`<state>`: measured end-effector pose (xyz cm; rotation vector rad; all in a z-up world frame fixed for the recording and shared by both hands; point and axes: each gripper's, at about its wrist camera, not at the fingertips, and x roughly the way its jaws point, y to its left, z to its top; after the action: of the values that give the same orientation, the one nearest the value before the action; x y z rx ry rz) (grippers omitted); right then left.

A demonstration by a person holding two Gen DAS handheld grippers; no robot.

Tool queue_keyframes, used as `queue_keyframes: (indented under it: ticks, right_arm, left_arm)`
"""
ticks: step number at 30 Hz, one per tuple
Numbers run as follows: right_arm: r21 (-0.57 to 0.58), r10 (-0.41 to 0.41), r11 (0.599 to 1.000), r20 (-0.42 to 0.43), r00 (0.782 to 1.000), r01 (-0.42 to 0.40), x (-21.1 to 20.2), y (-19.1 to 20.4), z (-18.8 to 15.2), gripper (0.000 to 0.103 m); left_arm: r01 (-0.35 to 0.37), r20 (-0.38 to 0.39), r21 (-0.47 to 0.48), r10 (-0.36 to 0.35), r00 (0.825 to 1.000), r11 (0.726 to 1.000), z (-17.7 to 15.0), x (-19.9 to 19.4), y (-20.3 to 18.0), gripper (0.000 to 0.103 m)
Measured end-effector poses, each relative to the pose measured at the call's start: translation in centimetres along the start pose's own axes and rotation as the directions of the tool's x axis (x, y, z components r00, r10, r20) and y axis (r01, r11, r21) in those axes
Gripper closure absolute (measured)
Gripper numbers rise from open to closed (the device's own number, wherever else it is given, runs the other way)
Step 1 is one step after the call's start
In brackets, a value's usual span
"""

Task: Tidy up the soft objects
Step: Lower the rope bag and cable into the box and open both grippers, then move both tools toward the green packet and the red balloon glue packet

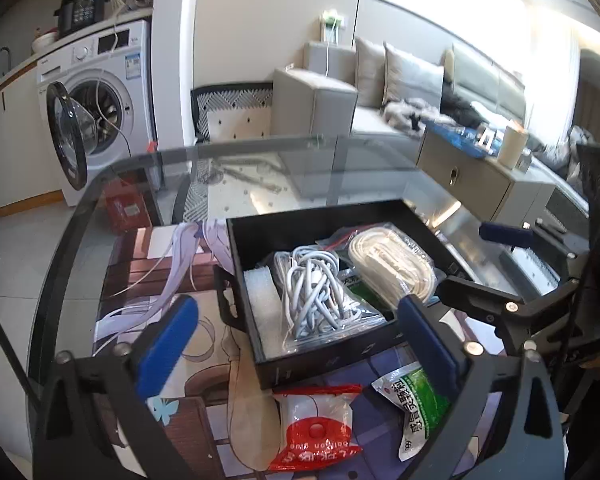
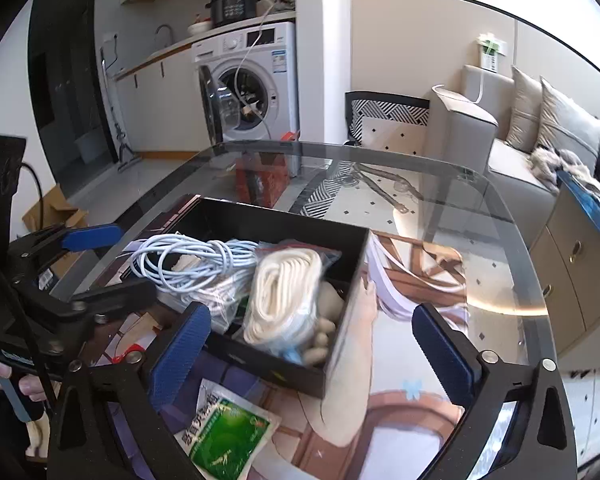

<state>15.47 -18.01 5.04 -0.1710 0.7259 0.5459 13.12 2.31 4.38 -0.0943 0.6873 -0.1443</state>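
Both of our grippers are spread wide, holding nothing. Left gripper (image 1: 296,344) hovers low in frame over the near edge of the black box (image 1: 300,228); right gripper (image 2: 312,344) sits lower centre, over the box's near corner.

Already in the box, centre frame: bagged grey cable bundle (image 1: 316,292), bagged white rope coil (image 1: 392,268), white foam pad (image 1: 262,300).

Outside, bottom of frame on the printed mat (image 1: 160,280): red-and-white pouch (image 1: 316,428) and green sachet (image 1: 416,412), both just beside the box wall.

Handling, our read: both packs look light, floppy and film-wrapped, so slippery and likely to sag. We'd pinch across a sealed edge or corner, not the puffed middle. The green sachet lies partly under the left gripper's right finger, so we'd need to back off first. Glass table (image 2: 480,208) underneath: avoid pressing down hard.
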Motion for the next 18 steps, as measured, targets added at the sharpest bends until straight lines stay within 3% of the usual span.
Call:
queue_keyframes:
  ticks: [6, 18]
  right_arm:
    - [0.032, 0.016, 0.999, -0.002, 1.000, -0.016, -0.9, -0.7, -1.9, 0.001]
    - [0.020, 0.056, 0.998, -0.064, 0.996, -0.055, -0.6, 1.0, -5.0, 0.000]
  left_arm:
    - [-0.028, 0.030, -0.026, 0.029, 0.999, 0.999, -1.1, -1.2, 1.1, 0.000]
    - [-0.097, 0.016, -0.017, 0.097, 0.995, 0.995, -3.6, -1.8, 1.4, 0.000]
